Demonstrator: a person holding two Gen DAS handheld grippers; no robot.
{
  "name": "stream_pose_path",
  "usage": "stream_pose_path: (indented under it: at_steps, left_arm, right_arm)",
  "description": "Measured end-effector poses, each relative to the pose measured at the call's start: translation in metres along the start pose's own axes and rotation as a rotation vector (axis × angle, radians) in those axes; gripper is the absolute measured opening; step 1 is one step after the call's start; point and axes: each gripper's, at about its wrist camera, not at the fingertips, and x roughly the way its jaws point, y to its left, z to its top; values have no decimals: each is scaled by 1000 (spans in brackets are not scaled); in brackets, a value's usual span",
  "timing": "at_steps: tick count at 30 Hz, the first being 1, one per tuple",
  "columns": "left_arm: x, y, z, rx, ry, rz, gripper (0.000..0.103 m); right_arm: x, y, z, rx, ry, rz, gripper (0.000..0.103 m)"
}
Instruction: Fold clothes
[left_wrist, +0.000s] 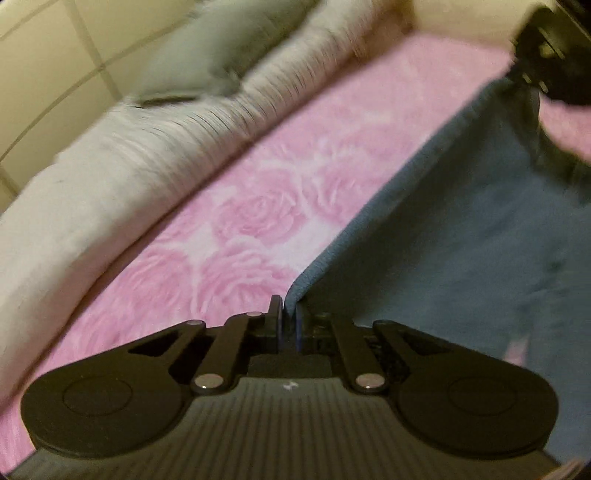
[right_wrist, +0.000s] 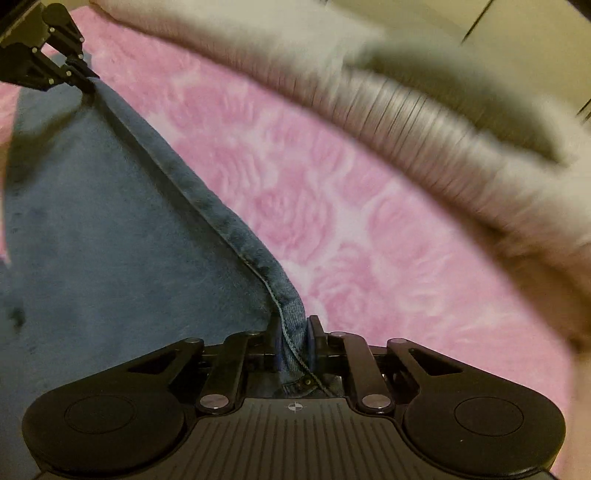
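left wrist: left gripper (left_wrist: 289, 314) clamped on jeans (left_wrist: 443, 258) hem, cloth stretched over pink blanket (left_wrist: 240, 221); right gripper (left_wrist: 532, 79) at far corner | right wrist: right gripper (right_wrist: 293, 332) pinching jeans (right_wrist: 110, 221) edge; grey cushion (right_wrist: 424, 129) behind

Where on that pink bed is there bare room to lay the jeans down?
A wide bare strip of pink blanket runs between the jeans and the grey bedding bunched along the far side. Nearer, the jeans themselves fill the space.
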Motion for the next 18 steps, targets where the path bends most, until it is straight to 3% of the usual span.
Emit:
stream_pose_path:
  at_steps: [2, 5, 8, 12, 14, 16, 18]
  left_arm:
    - [-52, -22, -22, -97, -14, -4, 4]
    - [-120, -57, -54, -232, -16, -18, 4]
    - [-150, -101, -104, -415, 98, -69, 7]
    - [-152, -153, -161, -622, 310, -144, 10]
    - [-161, -161, -171, -706, 299, -179, 12]
    - [-168, -159, -174, -775, 263, -182, 29]
    - [-171, -153, -178, -834, 253, -134, 32]
  right_arm:
    - [-51, 30, -11, -37, -45, -67, 11]
    - [-114, 88, -38, -70, -46, -113, 11]
    - [-145, 154, -76, -61, 53, -93, 12]
    - [-137, 210, -129, 97, 279, -69, 18]
    - [-133, 237, -155, 179, 394, -57, 21]
    - [-144, 227, -167, 464, 371, -50, 31]
    - [-157, 208, -183, 811, 310, -32, 36]
